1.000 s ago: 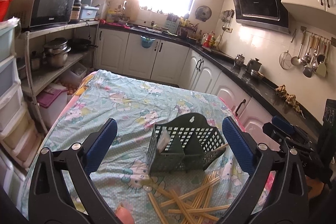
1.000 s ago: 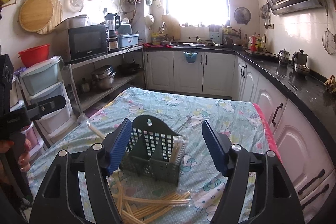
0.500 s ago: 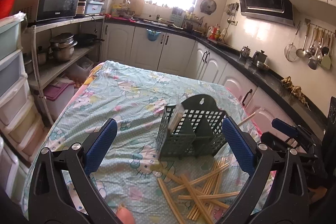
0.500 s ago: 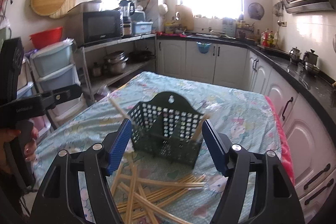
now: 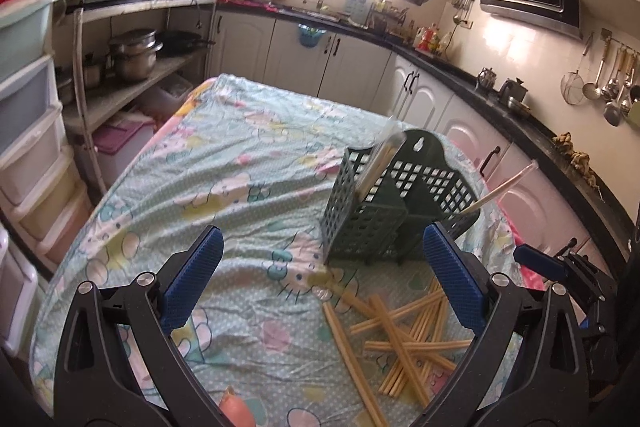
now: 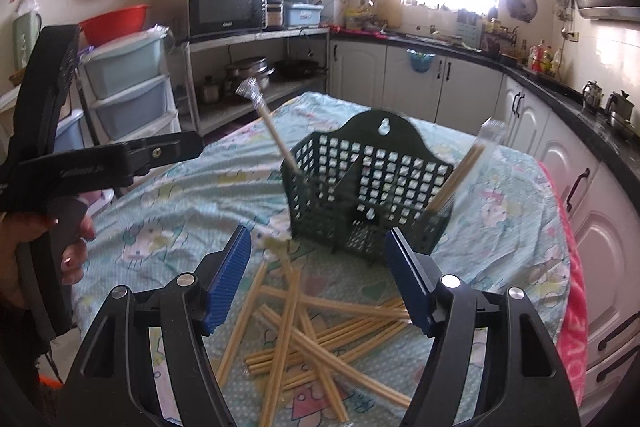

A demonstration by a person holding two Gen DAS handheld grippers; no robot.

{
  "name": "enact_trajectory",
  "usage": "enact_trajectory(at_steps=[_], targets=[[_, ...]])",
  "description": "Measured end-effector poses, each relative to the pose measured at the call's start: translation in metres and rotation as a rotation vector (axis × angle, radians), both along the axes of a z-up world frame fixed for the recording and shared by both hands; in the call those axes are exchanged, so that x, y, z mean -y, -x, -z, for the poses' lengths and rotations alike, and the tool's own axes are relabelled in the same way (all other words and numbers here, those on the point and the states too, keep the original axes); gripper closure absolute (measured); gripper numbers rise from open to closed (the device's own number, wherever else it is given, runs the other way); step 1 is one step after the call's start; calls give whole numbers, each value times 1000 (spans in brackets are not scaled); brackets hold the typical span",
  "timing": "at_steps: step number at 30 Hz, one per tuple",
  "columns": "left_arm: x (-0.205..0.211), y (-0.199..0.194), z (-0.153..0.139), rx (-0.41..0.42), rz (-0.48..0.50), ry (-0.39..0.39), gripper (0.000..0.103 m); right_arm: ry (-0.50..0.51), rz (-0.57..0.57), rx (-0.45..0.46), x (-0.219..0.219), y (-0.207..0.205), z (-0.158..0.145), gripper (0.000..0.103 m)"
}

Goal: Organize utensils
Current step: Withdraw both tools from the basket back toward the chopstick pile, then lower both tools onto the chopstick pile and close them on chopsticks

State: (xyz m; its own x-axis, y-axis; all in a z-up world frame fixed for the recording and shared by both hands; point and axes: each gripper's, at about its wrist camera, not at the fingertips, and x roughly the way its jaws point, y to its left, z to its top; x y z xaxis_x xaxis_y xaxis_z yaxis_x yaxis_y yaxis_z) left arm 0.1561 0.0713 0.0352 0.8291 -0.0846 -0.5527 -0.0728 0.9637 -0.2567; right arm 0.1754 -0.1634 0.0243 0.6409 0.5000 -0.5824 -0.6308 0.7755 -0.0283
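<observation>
Just before the dark green perforated plastic utensil caddy [image 6: 366,193] lie scattered wooden chopsticks [image 6: 304,327]; both left tongs [image 5: 320,283] and right tongs [image 6: 318,277] hover spread wide, empty, above the cloth-covered worktop [image 5: 224,171].

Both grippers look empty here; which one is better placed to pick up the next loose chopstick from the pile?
Right, probably. The right gripper, open, hangs directly over the chopstick pile. The left gripper, also open, sees the pile off toward its right finger.

Both cameras have drawn back and higher over the green utensil basket [image 6: 366,187], exposing more of the scattered chopstick pile [image 6: 312,323]. The basket's wrapped chopsticks [image 6: 268,123] now lean further outward.
</observation>
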Motion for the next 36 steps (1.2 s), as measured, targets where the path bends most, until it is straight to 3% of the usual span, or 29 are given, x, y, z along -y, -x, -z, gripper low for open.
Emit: enact_trajectory(at_steps=[4,8,22,30,36], targets=[[-3,-2,13,-33,-4,12,11,17,-15,-32,-6,1,12,37],[-6,-6,27,-74,-2,29,13,44,-26,-65,-11,0,26,45],[-2,-32,88,-298,87,191,61,53,-31,-215,-21,-33,67,65],[1,-49,114,-387,121,317,71,53,-52,-309,-33,-53,86,72],[1,-65,126,-438,133,363,74,41,-50,-379,-36,-69,97,75]])
